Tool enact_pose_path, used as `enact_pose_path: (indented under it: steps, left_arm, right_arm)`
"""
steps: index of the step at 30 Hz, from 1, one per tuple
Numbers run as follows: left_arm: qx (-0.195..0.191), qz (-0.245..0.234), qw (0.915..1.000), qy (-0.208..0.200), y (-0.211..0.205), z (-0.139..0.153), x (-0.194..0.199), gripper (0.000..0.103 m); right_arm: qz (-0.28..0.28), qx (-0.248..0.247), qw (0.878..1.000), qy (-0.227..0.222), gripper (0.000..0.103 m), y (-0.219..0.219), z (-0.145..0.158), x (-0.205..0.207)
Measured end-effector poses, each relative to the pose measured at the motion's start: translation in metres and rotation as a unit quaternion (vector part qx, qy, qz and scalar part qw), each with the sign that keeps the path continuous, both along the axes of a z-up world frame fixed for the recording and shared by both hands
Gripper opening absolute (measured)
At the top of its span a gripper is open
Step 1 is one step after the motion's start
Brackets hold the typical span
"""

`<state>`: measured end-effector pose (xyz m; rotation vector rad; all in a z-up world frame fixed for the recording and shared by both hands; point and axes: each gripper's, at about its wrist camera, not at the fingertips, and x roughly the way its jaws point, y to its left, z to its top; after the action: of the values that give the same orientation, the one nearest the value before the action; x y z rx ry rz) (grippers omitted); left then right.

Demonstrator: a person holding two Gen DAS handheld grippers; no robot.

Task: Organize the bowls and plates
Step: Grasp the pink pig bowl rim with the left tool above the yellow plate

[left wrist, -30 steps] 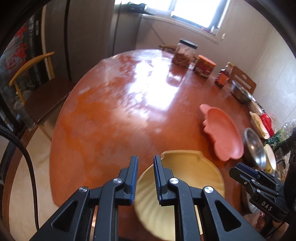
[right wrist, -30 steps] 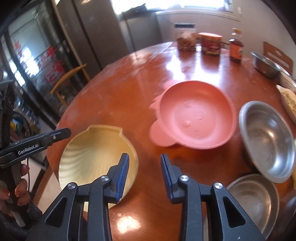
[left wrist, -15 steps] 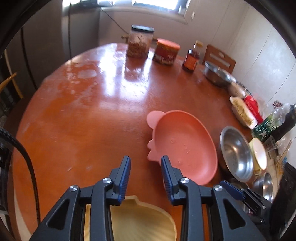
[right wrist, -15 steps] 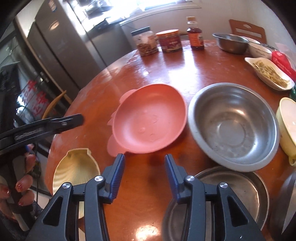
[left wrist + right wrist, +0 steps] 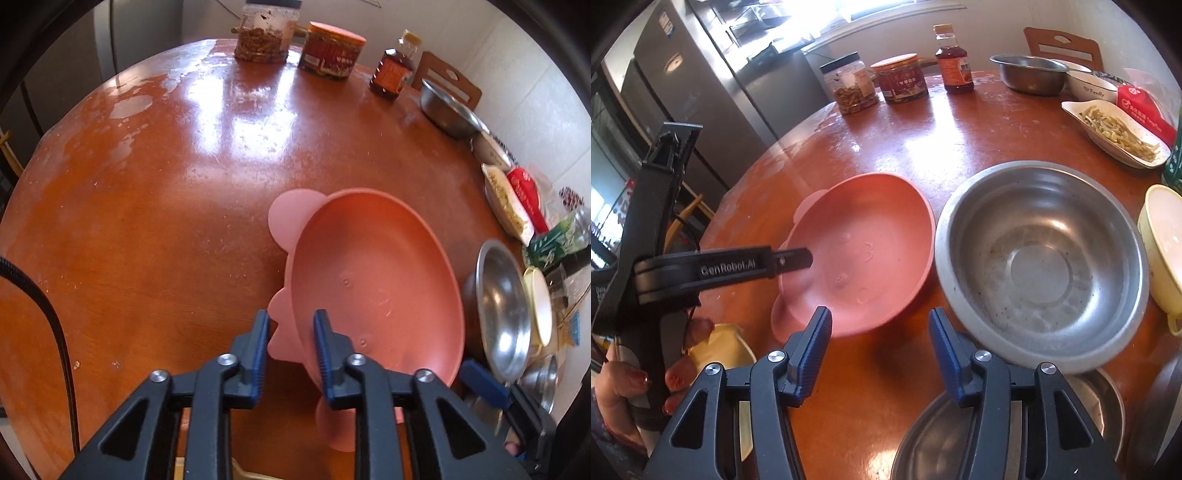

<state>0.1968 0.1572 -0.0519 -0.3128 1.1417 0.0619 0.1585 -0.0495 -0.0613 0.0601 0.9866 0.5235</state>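
**Checker:** Left tongs, state?

**Me:** My left tongs (image 5: 291,332) point steeply down at the near-left edge of the pink bowl (image 5: 373,280). The jaws have just been closing. They are narrow but not together: the bowl's rim and its scalloped flange run up through the gap. I cannot see either pad pressing on the rim, so I log them as apart and straddling it.

**Checker:** Right tongs?

**Me:** My right tongs (image 5: 879,332) stand well apart and have just been opening. Nothing is between them. They hang over the bare red-brown surface (image 5: 886,387), in front of the gap between the pink bowl and the large steel bowl (image 5: 1041,266).

**Checker:** Where do the dishes sit?

**Me:** The pink bowl is upright on the surface, just beside the large steel bowl on its right. Touching or not, I cannot tell. A second steel bowl (image 5: 942,443) lies under my right tongs at the near edge. The pale yellow dish (image 5: 720,343) is at the near-left edge, partly behind my left hand (image 5: 624,391). A cream bowl (image 5: 1163,251) sits right of the large steel one.

**Checker:** Far side?

**Me:** Two jars (image 5: 266,33), a sauce bottle (image 5: 393,70) and a smaller steel bowl (image 5: 448,110), all well apart from the pink bowl.
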Motion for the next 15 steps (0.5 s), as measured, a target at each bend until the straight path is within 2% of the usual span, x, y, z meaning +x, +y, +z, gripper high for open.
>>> enact_pose_path:
  steps: [3, 10, 15]
  left_arm:
    - [0.002, -0.010, 0.9999, 0.001, -0.001, -0.001, -0.001, 0.022]
    - [0.003, -0.024, 0.9997, -0.006, 0.003, 0.002, -0.012, 0.022]
    - [-0.002, -0.021, 0.9994, -0.029, 0.011, 0.014, -0.026, 0.022]
  right_arm:
    - [0.002, -0.011, 1.000, -0.008, 0.056, 0.006, 0.000, 0.005]
    - [0.011, -0.025, 0.999, -0.025, 0.043, 0.012, -0.002, 0.009]
    - [0.024, -0.027, 0.999, -0.032, 0.043, 0.017, 0.000, 0.004]
